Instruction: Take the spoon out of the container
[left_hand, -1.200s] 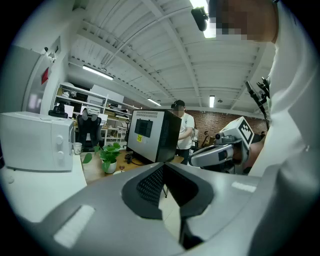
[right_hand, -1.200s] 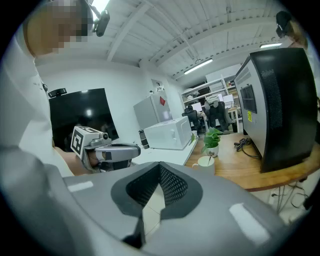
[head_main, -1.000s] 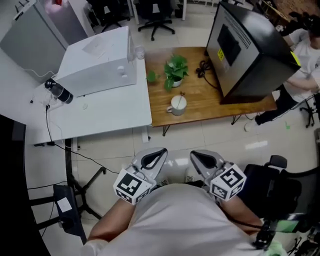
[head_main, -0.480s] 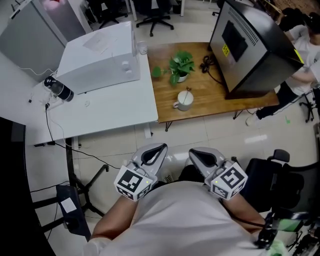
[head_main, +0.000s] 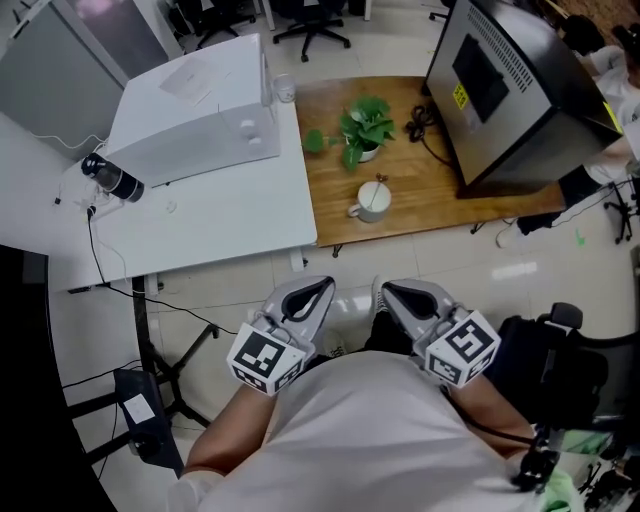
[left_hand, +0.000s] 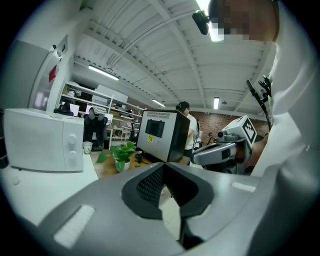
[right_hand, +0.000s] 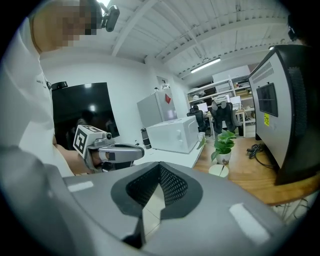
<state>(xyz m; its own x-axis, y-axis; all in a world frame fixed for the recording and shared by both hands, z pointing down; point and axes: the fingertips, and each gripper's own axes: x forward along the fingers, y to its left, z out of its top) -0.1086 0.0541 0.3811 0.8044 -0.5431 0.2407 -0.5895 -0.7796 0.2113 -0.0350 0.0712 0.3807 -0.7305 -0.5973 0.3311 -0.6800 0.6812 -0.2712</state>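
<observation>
The spoon stands in a white mug, its thin handle leaning up over the rim. The mug sits on a low wooden table, close to the table's near edge and a little left of its middle. Just behind the mug is a leafy green plant in a small white pot. To the right of the plant a coiled black cable lies on the wood, and beside it a large black cabinet fills the right end of the table.

Touching the wooden table's left side is a white table. It carries a white microwave oven at the back and a dark bottle lying on its side near the left edge.

We stand well back from both tables, on a pale tiled floor. We hold the two grippers close to our chest, side by side, and both point toward the wooden table. The left gripper has its fingertips pressed together with nothing between them; only floor shows through the gap behind the tips. The right gripper is the same, its tips meeting and empty. Both grippers are well apart from the mug and spoon, and neither touches anything.
</observation>
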